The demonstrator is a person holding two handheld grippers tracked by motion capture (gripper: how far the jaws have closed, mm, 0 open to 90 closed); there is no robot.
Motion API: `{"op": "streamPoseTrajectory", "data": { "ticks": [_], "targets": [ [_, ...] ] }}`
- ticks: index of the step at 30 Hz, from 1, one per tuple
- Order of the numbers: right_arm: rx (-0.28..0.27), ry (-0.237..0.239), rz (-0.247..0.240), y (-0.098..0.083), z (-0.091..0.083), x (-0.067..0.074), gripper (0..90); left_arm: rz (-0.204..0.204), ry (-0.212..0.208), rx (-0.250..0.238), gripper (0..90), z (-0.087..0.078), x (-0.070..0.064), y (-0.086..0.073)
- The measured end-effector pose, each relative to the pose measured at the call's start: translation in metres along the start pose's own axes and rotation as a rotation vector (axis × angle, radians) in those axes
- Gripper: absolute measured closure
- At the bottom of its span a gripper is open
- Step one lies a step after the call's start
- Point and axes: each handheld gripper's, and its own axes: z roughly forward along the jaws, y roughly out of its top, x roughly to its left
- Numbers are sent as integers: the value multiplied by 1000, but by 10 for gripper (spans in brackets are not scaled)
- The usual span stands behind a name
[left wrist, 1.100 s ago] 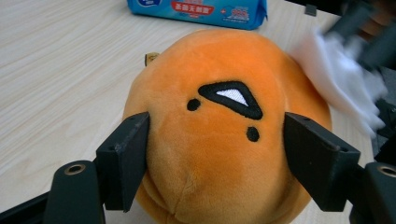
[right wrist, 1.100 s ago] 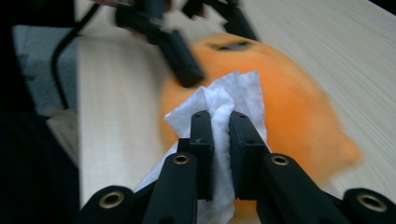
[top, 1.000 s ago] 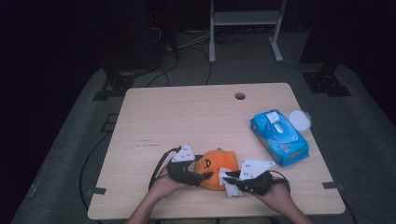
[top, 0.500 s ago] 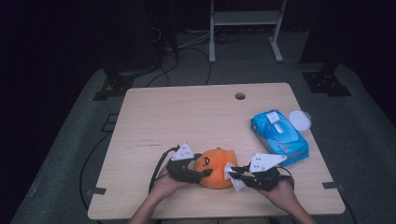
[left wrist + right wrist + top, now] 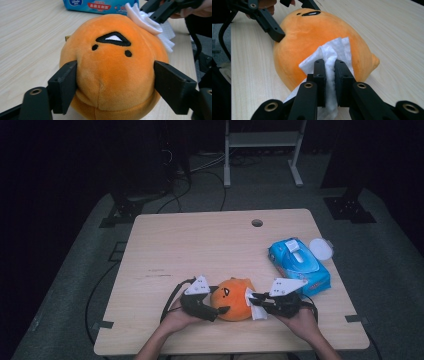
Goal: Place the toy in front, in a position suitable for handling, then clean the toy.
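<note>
An orange plush toy [image 5: 232,299] with a stitched black face lies near the table's front edge. My left gripper [image 5: 220,312] holds it from the left. In the left gripper view both jaws press the plush toy [image 5: 117,70] at its sides; they have just been opening a little with the toy still between them. My right gripper [image 5: 330,72] is shut on a white wipe [image 5: 332,50], which lies against the plush toy's [image 5: 312,27] right side. From above, the right gripper [image 5: 252,302] touches the toy with the wipe [image 5: 256,310].
A blue wet-wipe pack [image 5: 299,265] lies at the right of the wooden table [image 5: 200,245], with its round white lid [image 5: 320,248] open beside it. A small hole [image 5: 257,223] is near the table's far edge. A cable loops behind my left hand.
My right gripper with the wipe has shifted slightly to the right along the plush toy's side. The left gripper and the toy have stayed in place.
</note>
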Motion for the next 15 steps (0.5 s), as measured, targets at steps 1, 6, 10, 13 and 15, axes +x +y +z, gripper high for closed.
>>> {"op": "streamPoseTrajectory", "data": {
  "ticks": [1, 6, 10, 13, 15],
  "targets": [
    [-1, -4, -1, 1, 0, 2, 800, 1, 4, 3, 233, 0, 0, 0],
    [-56, 78, -60, 20, 7, 28, 800, 17, 24, -4, 234, 4, -5, 3],
    [-8, 33, -135, 26, 18, 35, 801, 61, 40, 19, 244, 4, -10, 4],
    [-23, 25, -91, 24, 15, 25, 802, 31, 25, -3, 251, 3, -5, 0],
    [-23, -5, -80, 20, 10, 18, 802, 20, 20, -4, 251, 3, -4, 0]
  ]
}}
